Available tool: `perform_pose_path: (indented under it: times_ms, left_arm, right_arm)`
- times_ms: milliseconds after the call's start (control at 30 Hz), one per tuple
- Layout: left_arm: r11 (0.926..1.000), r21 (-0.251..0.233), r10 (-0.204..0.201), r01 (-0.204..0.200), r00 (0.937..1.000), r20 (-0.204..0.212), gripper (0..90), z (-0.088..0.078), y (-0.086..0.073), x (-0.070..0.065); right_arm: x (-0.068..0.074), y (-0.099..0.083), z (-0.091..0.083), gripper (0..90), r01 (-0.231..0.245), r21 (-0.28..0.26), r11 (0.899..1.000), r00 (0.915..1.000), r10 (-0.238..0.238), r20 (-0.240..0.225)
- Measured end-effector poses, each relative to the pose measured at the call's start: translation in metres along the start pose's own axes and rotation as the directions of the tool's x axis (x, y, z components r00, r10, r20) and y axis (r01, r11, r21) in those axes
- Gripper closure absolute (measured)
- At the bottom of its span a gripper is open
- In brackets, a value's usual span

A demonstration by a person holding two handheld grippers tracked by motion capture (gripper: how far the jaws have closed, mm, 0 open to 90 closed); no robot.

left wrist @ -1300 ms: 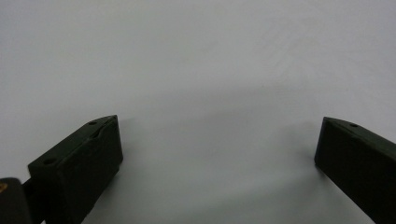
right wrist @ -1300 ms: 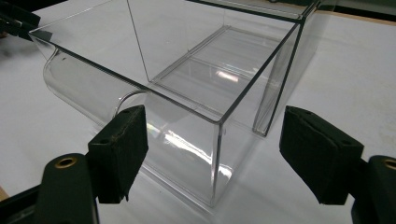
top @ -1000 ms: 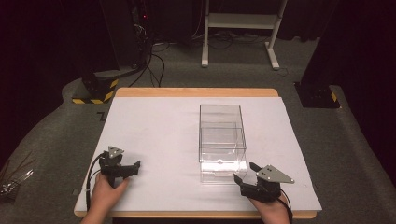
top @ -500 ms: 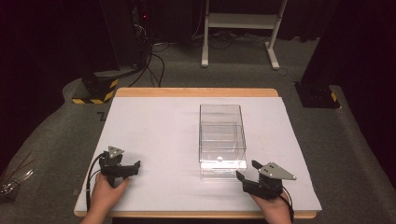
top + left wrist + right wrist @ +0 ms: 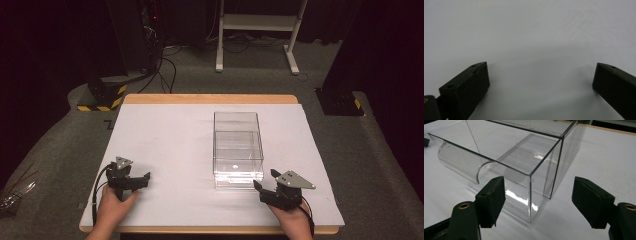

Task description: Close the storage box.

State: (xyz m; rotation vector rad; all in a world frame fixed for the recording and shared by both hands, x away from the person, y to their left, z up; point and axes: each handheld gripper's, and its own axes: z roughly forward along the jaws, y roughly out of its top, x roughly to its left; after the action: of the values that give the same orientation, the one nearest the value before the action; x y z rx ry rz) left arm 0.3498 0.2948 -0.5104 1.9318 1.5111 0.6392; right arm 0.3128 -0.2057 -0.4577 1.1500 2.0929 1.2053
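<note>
Clearly the right claw (image 5: 263, 187) is the nearer one to the clear box (image 5: 238, 148).
Standing on the table (image 5: 165, 135) right of the middle, the box runs its long axis away from the person, and its near right corner lies just ahead of the right claw, slightly to the left (between the 2 spread jaws in the right gripper view). Far to the left, the left claw (image 5: 145, 178) is also open, over bare white surface.
</note>
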Motion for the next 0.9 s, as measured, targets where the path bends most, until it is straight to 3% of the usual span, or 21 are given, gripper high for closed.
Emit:
perform_pose_path:
  times_ms: [900]
  left_arm:
    - [1.0, -0.002, -0.001, 0.001, 1.0, -0.002, 1.2, 0.0, 0.0, 0.0]
  right_arm:
    - [-0.012, 0.013, 0.029, 26.3, -0.011, -0.006, 1.0, 0.9995, 0.011, 0.031]
